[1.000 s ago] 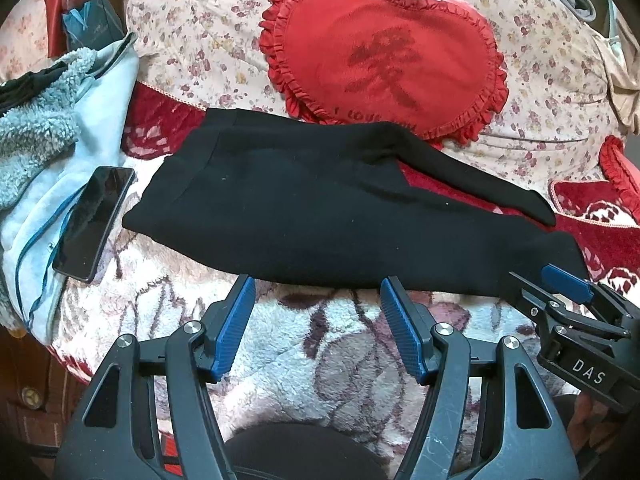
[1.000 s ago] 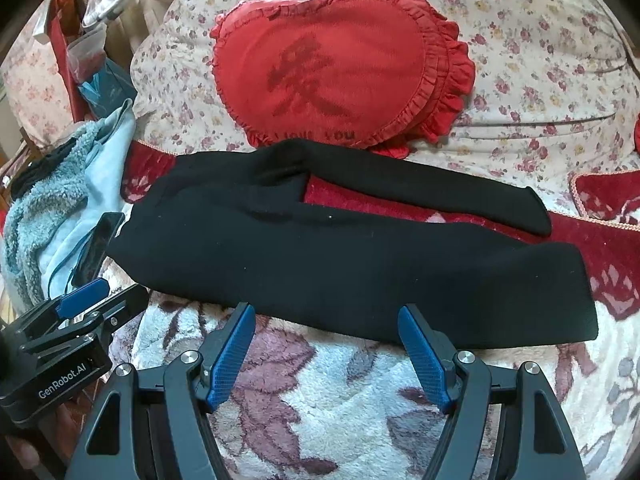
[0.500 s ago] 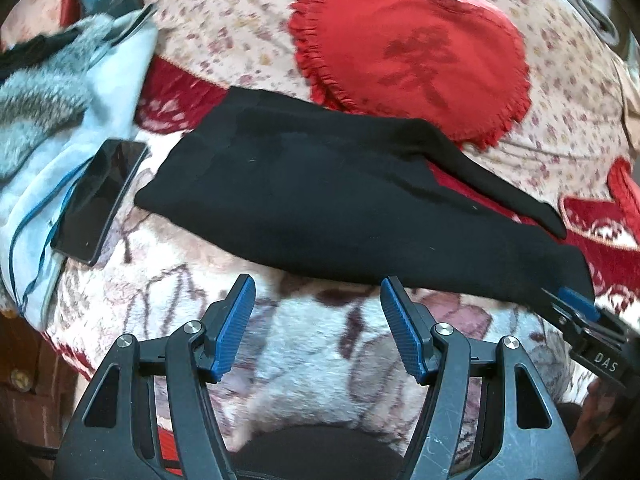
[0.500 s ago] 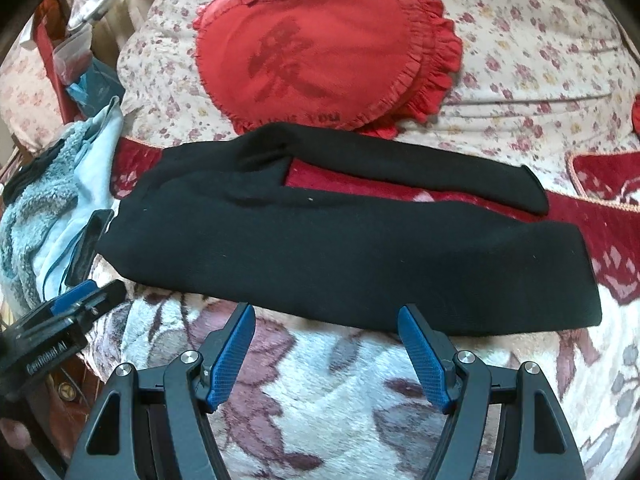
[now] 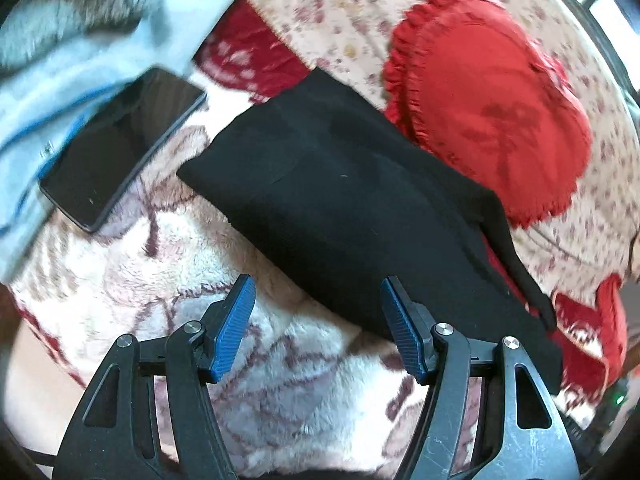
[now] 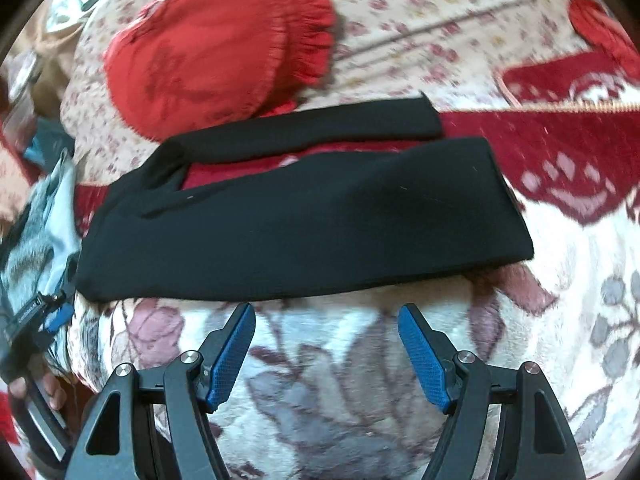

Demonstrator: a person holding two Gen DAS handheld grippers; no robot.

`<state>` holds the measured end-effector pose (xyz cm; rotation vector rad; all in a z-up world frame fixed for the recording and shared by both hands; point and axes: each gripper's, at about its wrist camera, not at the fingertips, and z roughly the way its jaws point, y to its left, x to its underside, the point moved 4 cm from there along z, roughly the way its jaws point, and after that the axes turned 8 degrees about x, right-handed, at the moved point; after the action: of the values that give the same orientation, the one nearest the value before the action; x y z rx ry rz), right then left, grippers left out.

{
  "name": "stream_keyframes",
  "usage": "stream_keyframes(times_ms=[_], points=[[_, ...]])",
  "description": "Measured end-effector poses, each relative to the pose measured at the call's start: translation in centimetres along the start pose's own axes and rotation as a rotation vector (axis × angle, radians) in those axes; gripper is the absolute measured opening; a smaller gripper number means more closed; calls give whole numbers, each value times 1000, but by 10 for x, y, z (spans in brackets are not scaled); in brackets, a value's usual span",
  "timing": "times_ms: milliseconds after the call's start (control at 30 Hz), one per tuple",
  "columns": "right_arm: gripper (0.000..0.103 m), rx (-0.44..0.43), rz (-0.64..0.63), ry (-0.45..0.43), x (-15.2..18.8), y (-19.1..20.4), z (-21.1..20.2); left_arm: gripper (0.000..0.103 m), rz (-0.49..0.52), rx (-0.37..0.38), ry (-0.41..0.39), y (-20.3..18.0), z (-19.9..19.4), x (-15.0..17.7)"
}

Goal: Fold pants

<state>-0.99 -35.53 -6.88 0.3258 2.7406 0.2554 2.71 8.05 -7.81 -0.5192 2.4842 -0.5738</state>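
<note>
Noting your left gripper [image 5: 318, 312] and right gripper [image 6: 326, 338] both spread, empty, pants [image 6: 304, 220] waistband blurred, phone [image 5: 120, 148] in left view only.

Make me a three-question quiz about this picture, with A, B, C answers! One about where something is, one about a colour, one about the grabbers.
1. Where is the phone?
A. On the heart cushion
B. Beside the waist end of the pants, partly on the light blue cloth
C. Between gripper fingers

2. What colour are the pants?
A. Black
B. Yellow
C. White

3. How are the left gripper and right gripper?
A. Both shut on the pants
B. One holds the phone
C. Both open, holding nothing

Answers:
1 B: it lies left of the pants.
2 A: the cloth is plainly black.
3 C: only the floral blanket shows between their blue pads.
</note>
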Motion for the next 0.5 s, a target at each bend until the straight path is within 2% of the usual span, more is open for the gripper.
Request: stream_keyframes(times_ms=[67,300,367,433,467,500], points=[[73,-43,32,39,-1,-5,9,65,-34,-7,13,7,10,-3],[73,-139,93,28,-25,-11,21,66,-73,1,-13,6,27,-27],[72,-140,82,14,-32,-10,23,67,-61,-13,-17,2,33,-31],[64,-85,33,-3,-37,-4,26,67,-44,-24,-19,0,34,-31],[54,-59,20,-9,-40,-3,27,56,-38,-24,-22,-1,33,-31],[48,-36,7,-19,-41,-2,27,33,-37,-17,-21,-2,32,-30]])
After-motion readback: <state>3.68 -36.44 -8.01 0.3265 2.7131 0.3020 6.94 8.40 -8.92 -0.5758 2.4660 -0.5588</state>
